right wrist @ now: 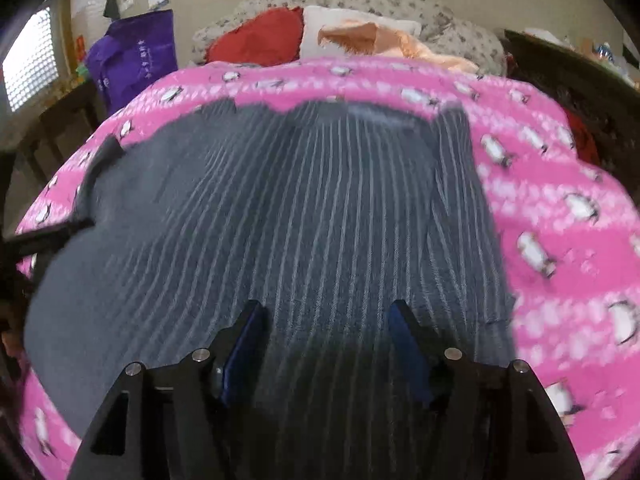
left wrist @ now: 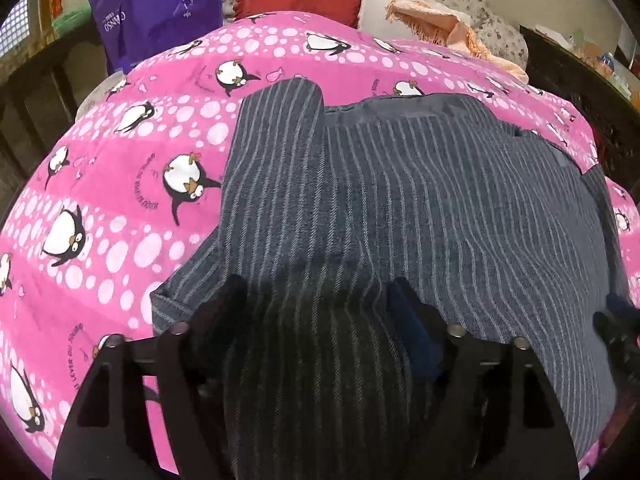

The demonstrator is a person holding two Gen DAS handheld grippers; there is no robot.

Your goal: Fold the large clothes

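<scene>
Both your left claw [left wrist: 316, 292] and right claw [right wrist: 326, 312] gape wide, empty, above the grey pinstriped woven garment [left wrist: 400, 200], whose stripes run near-to-far.

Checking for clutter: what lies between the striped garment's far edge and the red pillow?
Only pink penguin bedding, in both wrist views.

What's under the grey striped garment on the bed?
The grey striped garment lies on a pink penguin-print cover, which shows all around it. Whatever lies beneath the garment's middle is covered.
</scene>
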